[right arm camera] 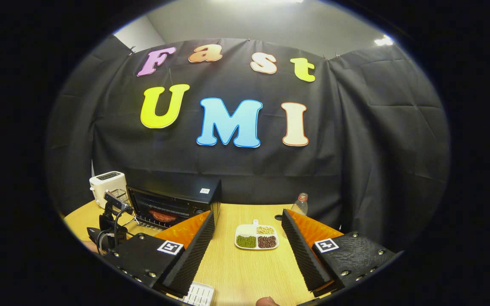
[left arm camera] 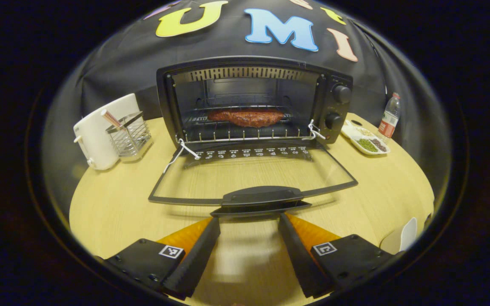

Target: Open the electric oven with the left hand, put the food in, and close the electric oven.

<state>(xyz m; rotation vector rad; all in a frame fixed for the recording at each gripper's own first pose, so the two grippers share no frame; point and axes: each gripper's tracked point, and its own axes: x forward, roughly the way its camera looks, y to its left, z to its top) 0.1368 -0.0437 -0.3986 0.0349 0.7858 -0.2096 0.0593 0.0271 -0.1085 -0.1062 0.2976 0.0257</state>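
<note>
The black electric oven (left arm camera: 253, 68) stands at the table's back with its glass door (left arm camera: 249, 174) folded down flat. A brown piece of food (left arm camera: 247, 117) lies on the wire rack inside. My left gripper (left arm camera: 249, 227) is open just in front of the door's handle (left arm camera: 264, 196), nothing between its fingers. In the right gripper view my right gripper (right arm camera: 248, 223) is open and empty, held high over the table. There the oven (right arm camera: 172, 204) sits at the left with the food (right arm camera: 162, 215) inside, and the left gripper's body (right arm camera: 109, 229) shows before it.
A white toaster (left arm camera: 100, 129) and a wire utensil holder (left arm camera: 130, 136) stand left of the oven. A divided dish of beans (left arm camera: 366, 142) (right arm camera: 256, 237) and a plastic bottle (left arm camera: 389, 117) (right arm camera: 300, 205) are to its right. A white object (left arm camera: 400, 238) lies at the table's near right edge.
</note>
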